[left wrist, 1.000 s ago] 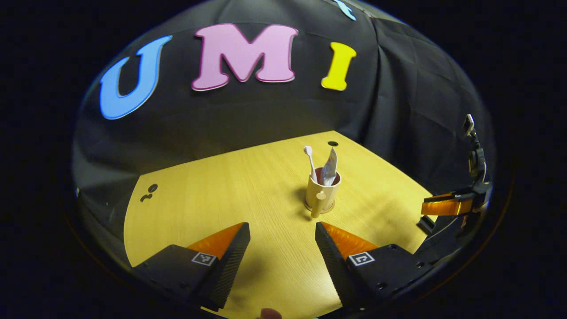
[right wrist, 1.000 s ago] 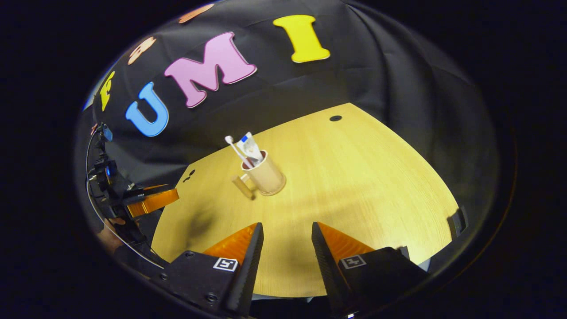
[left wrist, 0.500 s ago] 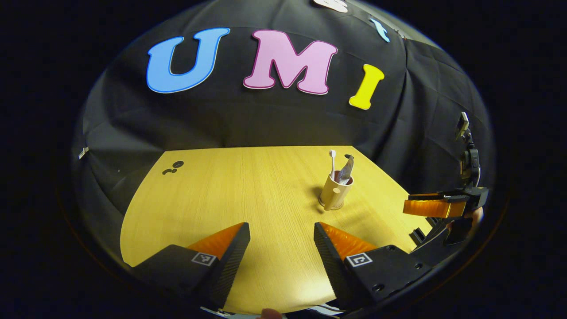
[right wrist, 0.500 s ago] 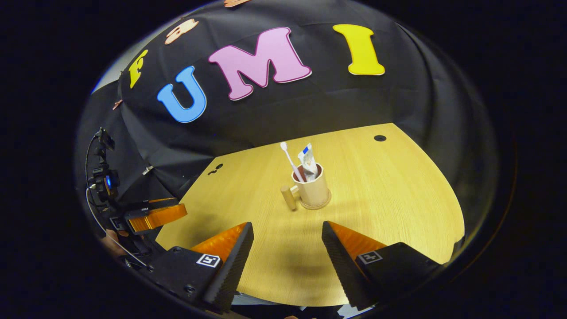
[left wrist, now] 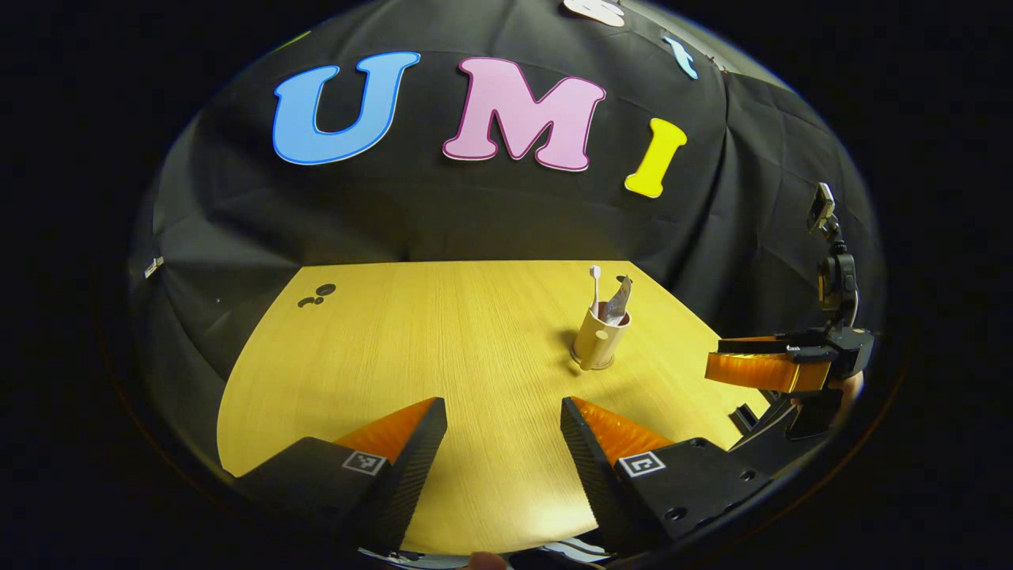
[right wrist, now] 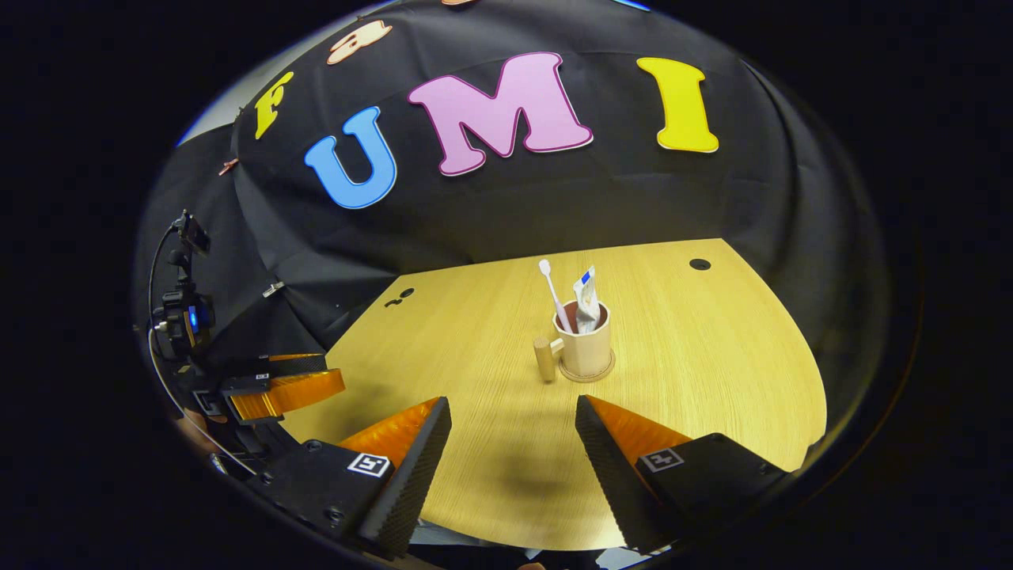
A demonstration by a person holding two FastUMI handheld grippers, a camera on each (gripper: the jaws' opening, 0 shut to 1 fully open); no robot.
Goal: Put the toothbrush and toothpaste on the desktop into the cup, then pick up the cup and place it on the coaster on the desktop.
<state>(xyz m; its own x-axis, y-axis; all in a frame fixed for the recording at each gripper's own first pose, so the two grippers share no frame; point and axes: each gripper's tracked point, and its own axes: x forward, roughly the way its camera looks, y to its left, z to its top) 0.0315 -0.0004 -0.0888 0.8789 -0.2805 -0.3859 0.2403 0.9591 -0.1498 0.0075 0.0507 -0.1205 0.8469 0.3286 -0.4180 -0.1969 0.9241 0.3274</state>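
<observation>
Cup-and-coaster work reads as set down: nearest the lens in the left gripper view, the left claw (left wrist: pixel 504 416) sits at the bottom centre with its fingers spread apart and nothing between them, above bare table (left wrist: pixel 411 348). In the right gripper view the right claw (right wrist: pixel 513 416) is likewise at the bottom centre, fingers apart and empty.

Farther up, just right of centre in the right gripper view, the cup (right wrist: pixel 586 348) stands upright on the round coaster (right wrist: pixel 586 373), its handle (right wrist: pixel 545 359) pointing to frame left. The toothbrush (right wrist: pixel 553 294) and the toothpaste (right wrist: pixel 586 298) both stand in the cup, poking above its rim, brush to the left of the tube.

At the left edge of that view the other claw appears, well apart from the cup. Behind the table hangs the black cloth wall (right wrist: pixel 506 206).
</observation>
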